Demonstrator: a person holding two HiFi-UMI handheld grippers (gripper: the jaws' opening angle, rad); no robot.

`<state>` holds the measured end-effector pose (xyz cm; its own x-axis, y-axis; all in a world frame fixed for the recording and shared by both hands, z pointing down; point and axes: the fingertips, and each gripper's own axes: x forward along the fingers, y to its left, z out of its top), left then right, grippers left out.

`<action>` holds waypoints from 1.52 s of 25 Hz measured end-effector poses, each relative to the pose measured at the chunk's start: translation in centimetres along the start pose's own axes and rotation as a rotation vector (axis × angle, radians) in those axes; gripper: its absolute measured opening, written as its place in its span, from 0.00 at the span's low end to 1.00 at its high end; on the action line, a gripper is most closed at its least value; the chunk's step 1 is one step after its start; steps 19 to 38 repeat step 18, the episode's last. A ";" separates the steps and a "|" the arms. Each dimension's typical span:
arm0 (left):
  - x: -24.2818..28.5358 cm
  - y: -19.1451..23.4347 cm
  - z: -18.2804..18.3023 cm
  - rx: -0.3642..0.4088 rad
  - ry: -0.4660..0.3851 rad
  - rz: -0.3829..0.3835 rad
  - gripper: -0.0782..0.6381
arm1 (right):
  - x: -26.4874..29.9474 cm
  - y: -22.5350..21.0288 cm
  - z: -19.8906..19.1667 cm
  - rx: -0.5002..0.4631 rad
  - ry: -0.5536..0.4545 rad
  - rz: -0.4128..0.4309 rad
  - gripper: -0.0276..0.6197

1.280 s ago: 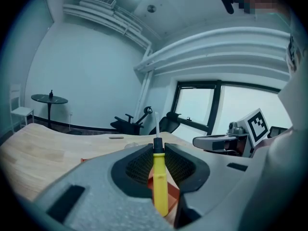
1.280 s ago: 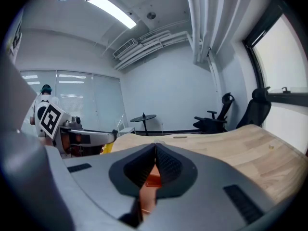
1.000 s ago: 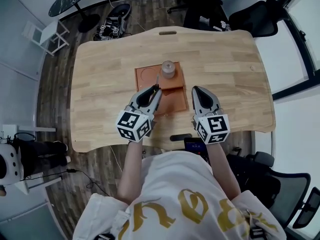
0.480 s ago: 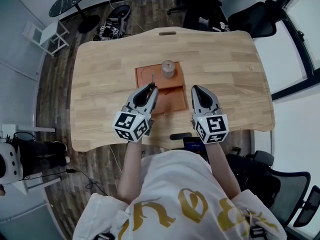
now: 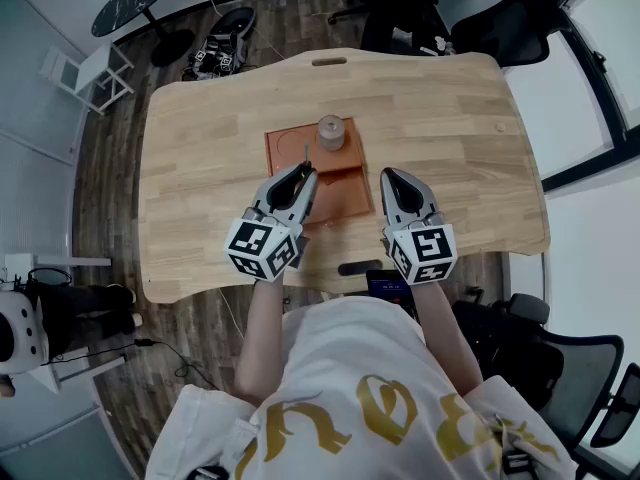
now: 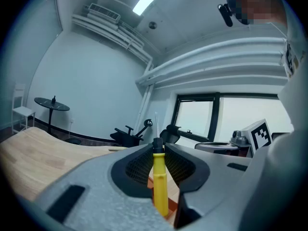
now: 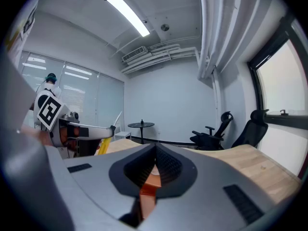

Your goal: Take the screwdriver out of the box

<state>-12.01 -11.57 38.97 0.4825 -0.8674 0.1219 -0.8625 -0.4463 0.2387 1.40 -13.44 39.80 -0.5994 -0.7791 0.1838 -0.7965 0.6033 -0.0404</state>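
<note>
Seemingly nearly done: the left gripper (image 5: 303, 174) has its fingers clamped on the yellow screwdriver (image 6: 160, 186) above the box (image 5: 345, 204). The right gripper (image 5: 388, 176) has its fingers closed and empty.

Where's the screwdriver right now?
The screwdriver is clamped in the left gripper, at the head view's left, its thin shaft showing over the orange box mid-table.

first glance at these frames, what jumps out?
The left claw is shut on a yellow-handled screwdriver, whose thin shaft points out past the jaw tips. It is held over the orange box mid-table, where a grey cylinder stands near the far edge. The right claw is shut and empty, just right of the box.
</note>
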 end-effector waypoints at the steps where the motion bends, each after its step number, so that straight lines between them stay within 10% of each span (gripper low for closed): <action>1: 0.0 -0.1 0.1 0.000 -0.005 -0.003 0.21 | 0.0 -0.1 -0.1 0.003 0.001 -0.001 0.06; 38: 0.7 0.0 -0.5 0.005 0.002 -0.017 0.21 | 0.3 -0.8 -0.6 0.028 0.007 0.005 0.06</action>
